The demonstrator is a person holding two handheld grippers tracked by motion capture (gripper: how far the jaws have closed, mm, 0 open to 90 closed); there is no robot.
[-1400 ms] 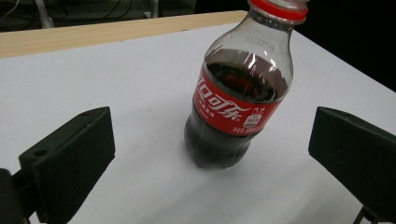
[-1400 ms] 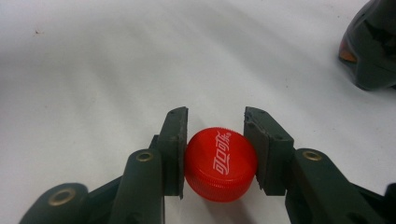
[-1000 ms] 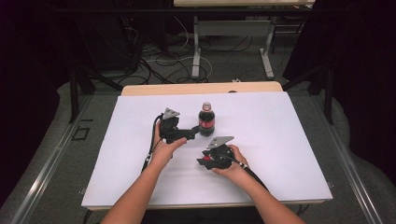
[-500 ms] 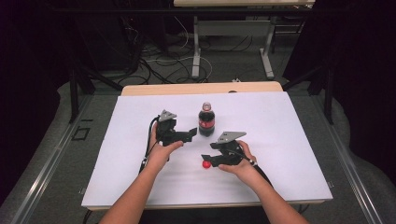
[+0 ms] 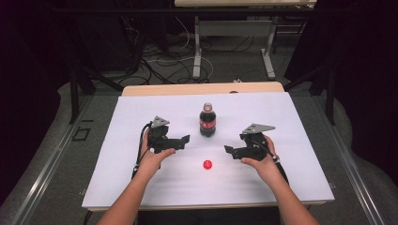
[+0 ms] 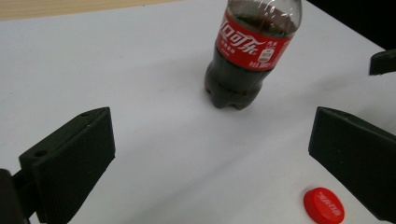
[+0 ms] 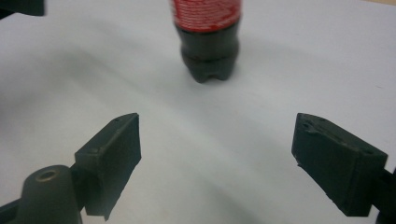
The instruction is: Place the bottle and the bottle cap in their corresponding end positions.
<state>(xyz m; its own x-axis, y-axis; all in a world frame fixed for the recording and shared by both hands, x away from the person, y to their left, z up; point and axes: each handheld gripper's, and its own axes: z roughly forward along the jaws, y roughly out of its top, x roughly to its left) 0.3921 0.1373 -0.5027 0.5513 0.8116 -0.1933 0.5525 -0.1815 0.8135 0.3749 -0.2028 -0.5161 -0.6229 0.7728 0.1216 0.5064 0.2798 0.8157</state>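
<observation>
A small cola bottle with a red label stands upright mid-table, its neck bare of a cap. A red cap lies loose on the white sheet in front of it, between the two hands. My left gripper is left of the bottle, open, with nothing between its jaws; its view shows the bottle ahead and the cap low right. My right gripper is right of the cap, clear of it. Its jaws have just been opening and are empty, with the bottle ahead.
The white sheet covers the table, with a strip of wood at the far edge. Beyond it are table legs and cables on the floor. The right gripper's tip shows at the left gripper view's edge.
My right gripper has let go of the red cap, which now lies on the sheet, and has moved right and up. My left gripper has drawn back left from the bottle.
</observation>
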